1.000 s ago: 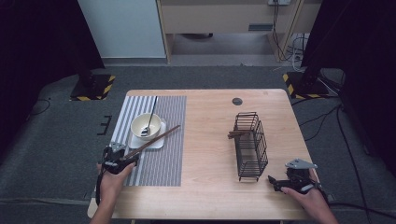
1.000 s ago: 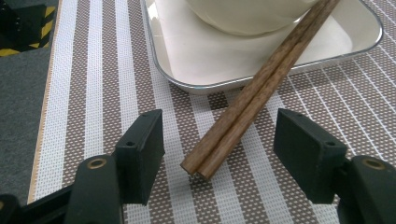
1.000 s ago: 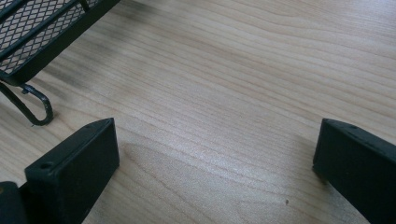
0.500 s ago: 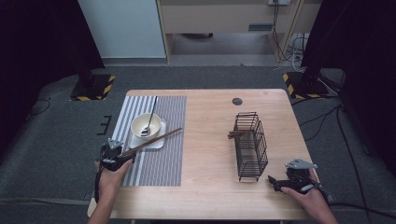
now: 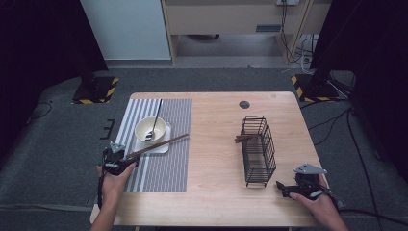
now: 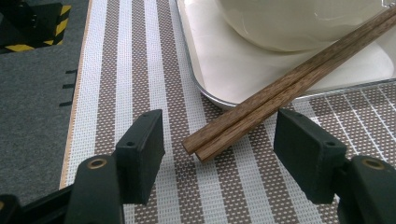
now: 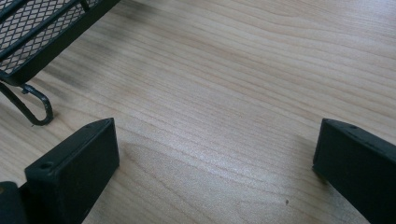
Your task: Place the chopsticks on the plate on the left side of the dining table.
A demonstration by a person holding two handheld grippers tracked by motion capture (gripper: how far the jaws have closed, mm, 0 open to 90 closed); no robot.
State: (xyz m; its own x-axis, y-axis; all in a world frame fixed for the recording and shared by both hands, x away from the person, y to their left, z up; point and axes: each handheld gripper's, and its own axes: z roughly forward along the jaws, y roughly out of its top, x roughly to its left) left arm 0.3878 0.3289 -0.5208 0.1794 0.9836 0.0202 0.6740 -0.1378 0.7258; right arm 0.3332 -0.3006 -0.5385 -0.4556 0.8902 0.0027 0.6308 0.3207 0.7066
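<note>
Two brown wooden chopsticks [image 6: 280, 88] lie side by side, resting on the rim of a white tray [image 6: 224, 60] that holds a cream bowl [image 6: 299, 23]. Their near ends hang over the striped placemat [image 6: 140, 70]. My left gripper [image 6: 219, 135] is open, and those ends lie between its jaws with a gap on each side. In the high view the left gripper [image 5: 118, 159] sits at the mat's left edge, with the chopsticks [image 5: 159, 146] running up and right past the bowl [image 5: 150, 130]. My right gripper [image 5: 288, 188] [image 7: 215, 149] rests open on bare wood, nothing between its jaws.
A spoon [image 5: 156, 115] stands in the bowl. A black wire basket [image 5: 257, 149] [image 7: 42, 28] stands just left of the right gripper, with a brown stick [image 5: 243, 138] poking out of its far left side. A small black disc [image 5: 244, 104] lies near the table's far edge.
</note>
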